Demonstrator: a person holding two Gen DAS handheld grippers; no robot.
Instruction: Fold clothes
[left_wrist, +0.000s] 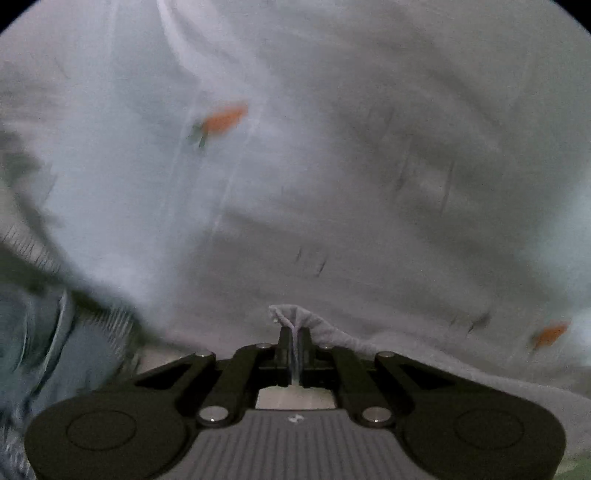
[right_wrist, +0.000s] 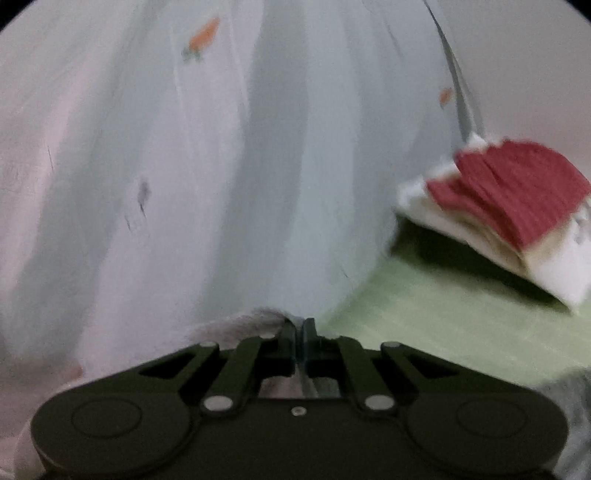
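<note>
Pinching white garment (left_wrist: 332, 147), both grippers, no legible writing

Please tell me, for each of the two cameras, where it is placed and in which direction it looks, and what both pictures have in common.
Left wrist: sits on the left gripper, facing forward along its shut fingers, which pinch an edge of the pale carrot-print garment filling the view.
Right wrist: sits on the right gripper, facing forward along its shut fingers, also pinching the garment's edge; a green surface and a folded red-and-white cloth lie to the right.
Shared: the same pale garment. No hand or sleeve shows in either.
</note>
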